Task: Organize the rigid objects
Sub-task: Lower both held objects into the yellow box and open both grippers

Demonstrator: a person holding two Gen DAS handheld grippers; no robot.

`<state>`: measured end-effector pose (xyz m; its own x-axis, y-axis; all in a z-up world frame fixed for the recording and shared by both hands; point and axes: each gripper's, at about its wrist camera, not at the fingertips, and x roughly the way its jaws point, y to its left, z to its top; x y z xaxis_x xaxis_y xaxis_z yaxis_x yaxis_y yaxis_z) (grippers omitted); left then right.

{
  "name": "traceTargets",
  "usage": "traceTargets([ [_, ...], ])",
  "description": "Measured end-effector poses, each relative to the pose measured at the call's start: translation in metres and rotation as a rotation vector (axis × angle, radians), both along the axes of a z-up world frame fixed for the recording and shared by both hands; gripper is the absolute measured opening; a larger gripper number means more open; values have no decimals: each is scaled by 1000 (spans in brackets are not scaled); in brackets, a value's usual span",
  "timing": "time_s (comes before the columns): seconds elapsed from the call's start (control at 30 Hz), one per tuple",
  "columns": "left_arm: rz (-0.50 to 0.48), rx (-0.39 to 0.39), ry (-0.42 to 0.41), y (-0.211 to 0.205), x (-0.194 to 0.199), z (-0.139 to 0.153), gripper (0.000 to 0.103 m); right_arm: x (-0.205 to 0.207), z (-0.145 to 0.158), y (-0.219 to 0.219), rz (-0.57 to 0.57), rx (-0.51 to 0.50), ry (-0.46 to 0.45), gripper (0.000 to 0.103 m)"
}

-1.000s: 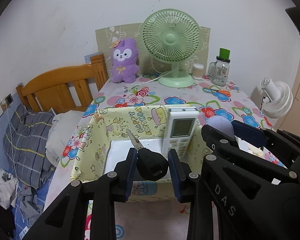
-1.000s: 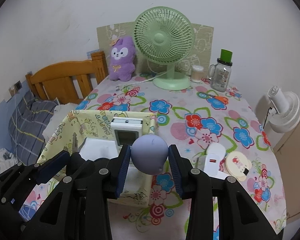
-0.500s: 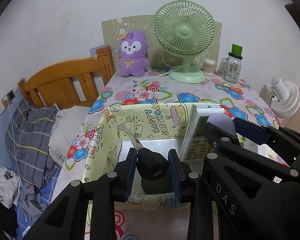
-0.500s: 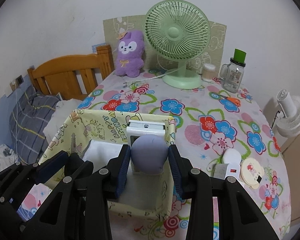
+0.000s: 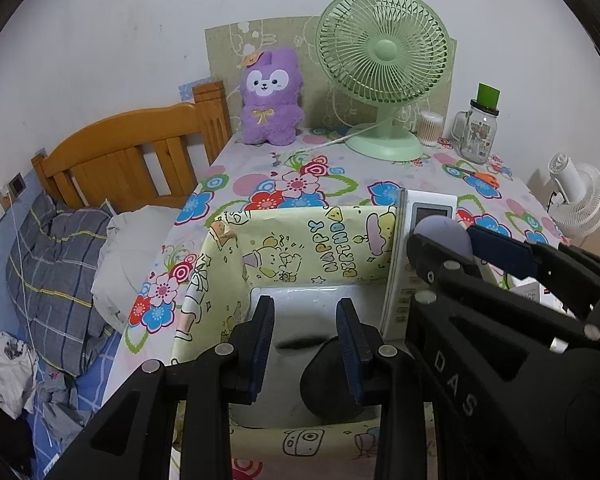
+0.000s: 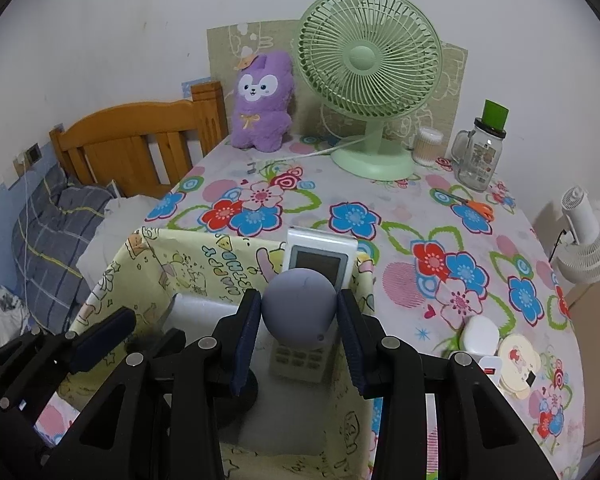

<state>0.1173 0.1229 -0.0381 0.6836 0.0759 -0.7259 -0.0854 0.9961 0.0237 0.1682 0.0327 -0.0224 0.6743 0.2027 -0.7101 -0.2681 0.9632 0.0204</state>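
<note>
We see floral tablecloth (image 6: pixel 440 208) ahead of right gripper (image 6: pixel 299 334) clamping lilac ball (image 6: pixel 299 305); green fan (image 6: pixel 370 60) beyond; left gripper (image 5: pixel 304 338) empty, narrow, above yellow box (image 5: pixel 300 248).

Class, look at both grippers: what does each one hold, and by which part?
The right gripper clamps the lavender round object by its two opposite sides. The left gripper holds nothing; a black object lies beneath it.
</note>
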Motion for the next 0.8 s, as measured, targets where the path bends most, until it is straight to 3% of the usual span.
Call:
traceTargets([
  [0.17, -9, -23, 8, 4, -1, -2, 45, 2, 2, 3, 9, 27, 0, 42],
  [0.23, -10, -34, 9, 6, -2, -3, 64, 2, 2, 6, 19, 28, -3, 42],
  [0.43, 1, -14, -8, 9, -5, -2, 86, 2, -4, 14, 61, 51, 33, 42],
  [0.67, 5, -14, -1, 14, -8, -4, 87, 1, -13, 22, 115, 94, 87, 44],
  [0.8, 10, 4, -1, 12, -7, -5, 87, -1, -13, 20, 98, 87, 76, 65],
])
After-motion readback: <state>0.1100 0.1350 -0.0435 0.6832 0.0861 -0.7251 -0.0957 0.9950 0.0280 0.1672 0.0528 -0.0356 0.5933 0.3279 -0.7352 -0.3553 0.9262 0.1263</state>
